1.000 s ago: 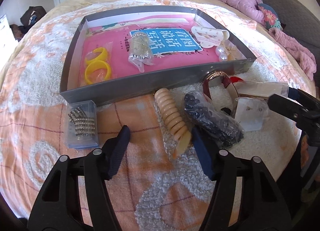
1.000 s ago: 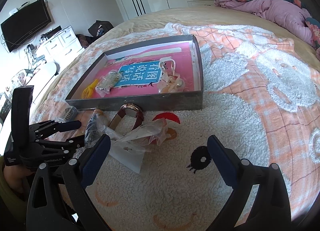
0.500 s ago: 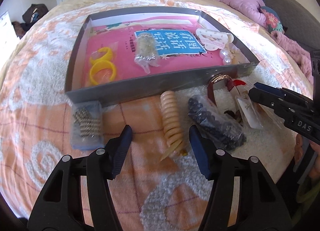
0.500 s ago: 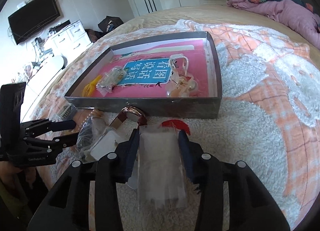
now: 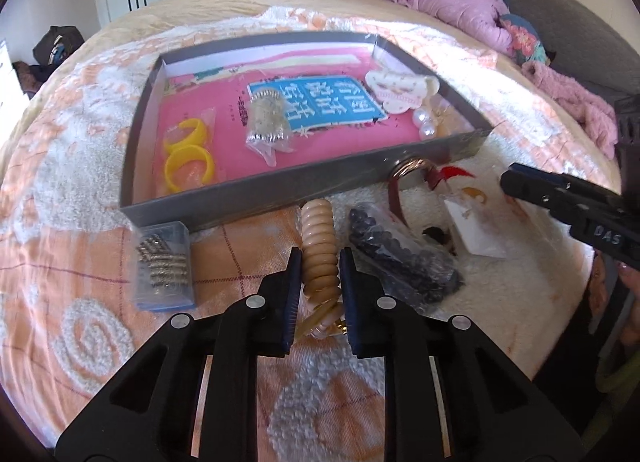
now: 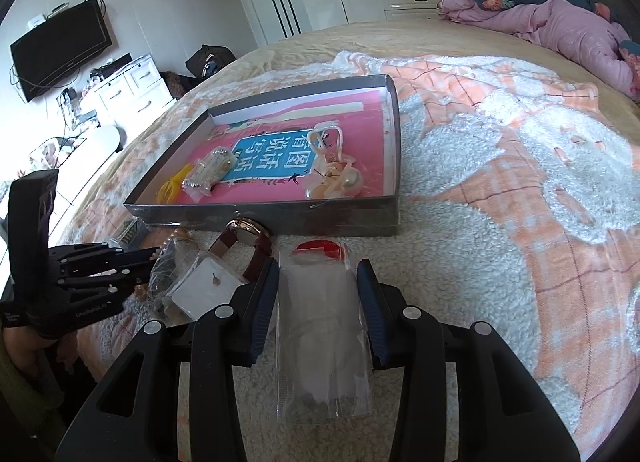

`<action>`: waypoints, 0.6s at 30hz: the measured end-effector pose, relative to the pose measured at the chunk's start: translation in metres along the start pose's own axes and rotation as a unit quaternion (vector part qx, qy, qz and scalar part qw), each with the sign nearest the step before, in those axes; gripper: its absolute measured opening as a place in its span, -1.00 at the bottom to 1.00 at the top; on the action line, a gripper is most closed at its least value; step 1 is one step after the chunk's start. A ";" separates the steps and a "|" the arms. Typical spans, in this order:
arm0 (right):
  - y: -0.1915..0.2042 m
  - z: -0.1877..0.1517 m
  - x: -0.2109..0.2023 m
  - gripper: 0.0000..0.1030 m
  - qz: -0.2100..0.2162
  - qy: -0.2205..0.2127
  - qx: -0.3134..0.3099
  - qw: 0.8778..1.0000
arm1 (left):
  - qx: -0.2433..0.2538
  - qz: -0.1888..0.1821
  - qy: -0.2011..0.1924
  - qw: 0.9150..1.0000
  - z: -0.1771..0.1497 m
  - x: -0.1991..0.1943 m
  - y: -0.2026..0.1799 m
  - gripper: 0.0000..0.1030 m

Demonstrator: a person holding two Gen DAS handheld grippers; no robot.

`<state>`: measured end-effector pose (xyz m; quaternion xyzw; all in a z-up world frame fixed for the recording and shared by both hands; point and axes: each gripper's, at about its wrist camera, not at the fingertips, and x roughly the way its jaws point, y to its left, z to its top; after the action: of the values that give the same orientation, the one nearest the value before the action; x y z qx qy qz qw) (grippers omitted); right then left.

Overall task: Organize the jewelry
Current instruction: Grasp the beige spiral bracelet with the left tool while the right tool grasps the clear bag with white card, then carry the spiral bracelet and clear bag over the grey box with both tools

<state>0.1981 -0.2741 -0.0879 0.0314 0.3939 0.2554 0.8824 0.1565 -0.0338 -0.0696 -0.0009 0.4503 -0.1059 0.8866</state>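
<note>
A grey tray [image 5: 256, 189] with a pink floor lies on the bed. In front of it my left gripper [image 5: 320, 276] is shut on a beige coiled bracelet [image 5: 316, 229] that rests on the blanket. My right gripper [image 6: 316, 294] is shut on a clear plastic bag [image 6: 320, 326], holding it by its two sides just short of the tray's [image 6: 280, 217] near wall. In the tray are yellow rings [image 5: 188, 157], a bagged silver piece [image 5: 268, 121], a white clip [image 5: 400, 91] and pearls [image 5: 424, 121].
Loose on the blanket lie a clear box of silver bits [image 5: 164, 266], a bag of dark beads [image 5: 400, 258], a brown-strapped watch [image 6: 248, 234] and a bagged white card [image 6: 204, 286]. A pink quilt [image 6: 560, 29] is piled at the back right.
The left jaws have closed from half open onto the beige coil. The right jaws, wide apart a second ago, have closed on the clear bag.
</note>
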 end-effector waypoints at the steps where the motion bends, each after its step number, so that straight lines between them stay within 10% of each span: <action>1: 0.000 0.000 -0.001 -0.24 0.001 -0.001 0.001 1.000 | 0.000 0.000 -0.005 1.000 0.001 -0.004 0.000 -0.77; 18: 0.021 0.023 -0.035 -0.24 0.007 -0.046 -0.025 0.999 | -0.027 -0.005 -0.079 0.997 0.024 -0.063 0.014 -0.77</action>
<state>0.1858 -0.2688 -0.0427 0.0240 0.3462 0.2694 0.8983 0.1419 -0.0107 -0.0068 -0.0349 0.3816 -0.0977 0.9185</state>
